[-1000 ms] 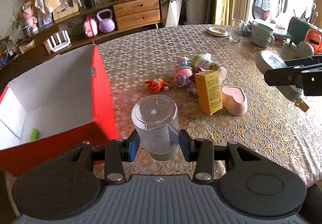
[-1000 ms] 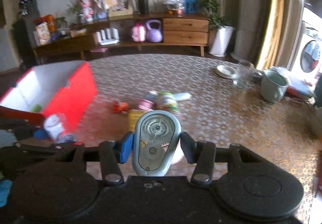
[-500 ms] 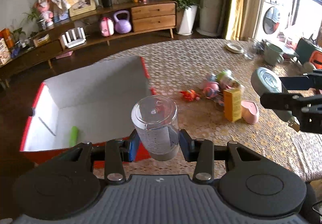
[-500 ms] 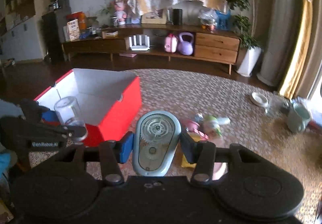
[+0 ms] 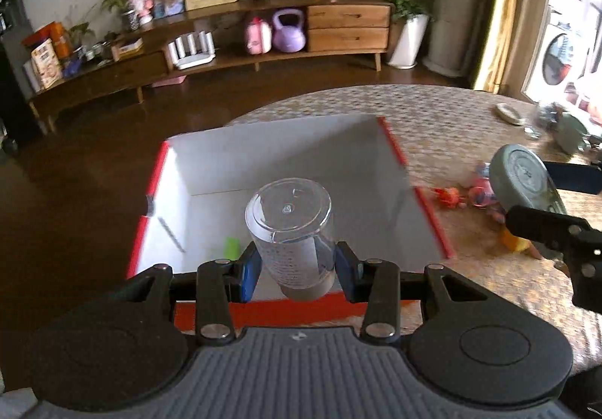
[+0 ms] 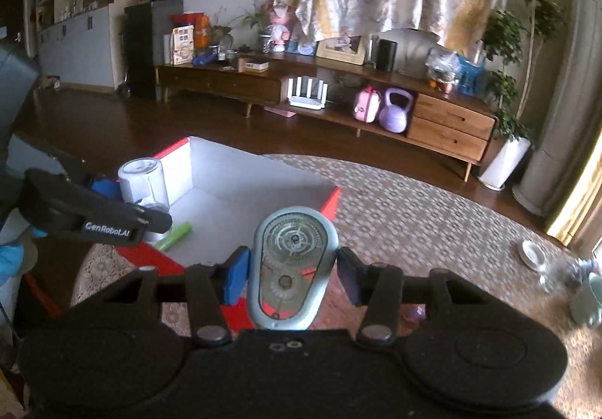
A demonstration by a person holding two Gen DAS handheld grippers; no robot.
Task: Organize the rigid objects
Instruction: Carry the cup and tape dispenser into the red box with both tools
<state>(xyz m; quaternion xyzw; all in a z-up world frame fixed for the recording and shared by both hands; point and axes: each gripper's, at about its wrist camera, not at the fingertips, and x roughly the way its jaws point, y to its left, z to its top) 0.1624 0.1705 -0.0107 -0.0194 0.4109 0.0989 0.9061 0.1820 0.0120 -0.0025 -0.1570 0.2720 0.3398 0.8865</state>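
My left gripper [image 5: 297,264] is shut on a clear plastic measuring cup [image 5: 289,231], held bottom-up above the near edge of the red box [image 5: 429,208] with white inside. The cup also shows in the right wrist view [image 6: 143,185]. My right gripper [image 6: 291,272] is shut on a grey-blue oval device with a clear gear window [image 6: 291,261], held above the box's right near corner [image 6: 331,201]. The device also shows in the left wrist view [image 5: 523,178]. A green stick [image 5: 231,246] lies inside the box.
Small toys [image 5: 462,193] lie on the patterned tablecloth [image 5: 451,125] right of the box. A saucer [image 6: 534,253], a glass and a green mug [image 6: 587,298] sit at the table's far right. A wooden sideboard [image 6: 376,107] stands behind.
Both grippers have swung left from the toy pile to the red box, still holding the cup and the device. The box now lies directly under the left gripper.
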